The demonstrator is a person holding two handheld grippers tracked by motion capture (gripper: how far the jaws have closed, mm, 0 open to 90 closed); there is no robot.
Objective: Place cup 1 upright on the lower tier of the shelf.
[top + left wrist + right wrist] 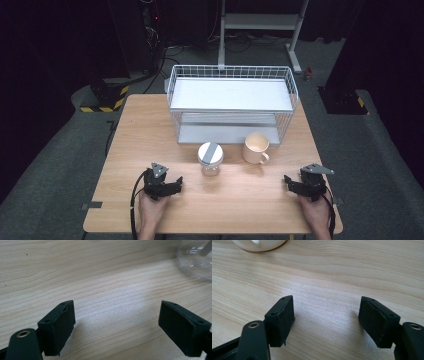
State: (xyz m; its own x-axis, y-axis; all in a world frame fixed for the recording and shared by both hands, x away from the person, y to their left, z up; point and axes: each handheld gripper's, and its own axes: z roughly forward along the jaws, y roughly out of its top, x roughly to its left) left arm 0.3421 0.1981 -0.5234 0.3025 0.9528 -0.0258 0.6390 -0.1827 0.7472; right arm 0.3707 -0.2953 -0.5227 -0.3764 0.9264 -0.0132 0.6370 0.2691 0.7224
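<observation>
A clear glass jar with a grey lid [210, 158] stands mid-table, and its base shows at the top right of the left gripper view [197, 260]. A cream mug [256, 148] stands to its right; its bottom edge shows at the top left of the right gripper view [258, 245]. My left gripper [179, 183] rests low on the table, left of and nearer than the jar, open with bare wood between its jaws [117, 325]. My right gripper [287, 181] rests near the table's right front, open and empty [327, 317], nearer than the mug.
A white wire rack [231, 102] with two shelves stands at the back of the wooden table [150, 130]. Dark floor, cables and a yellow-black striped block [107, 100] lie beyond the table's far left corner. A white stand frame [260, 22] rises behind the rack.
</observation>
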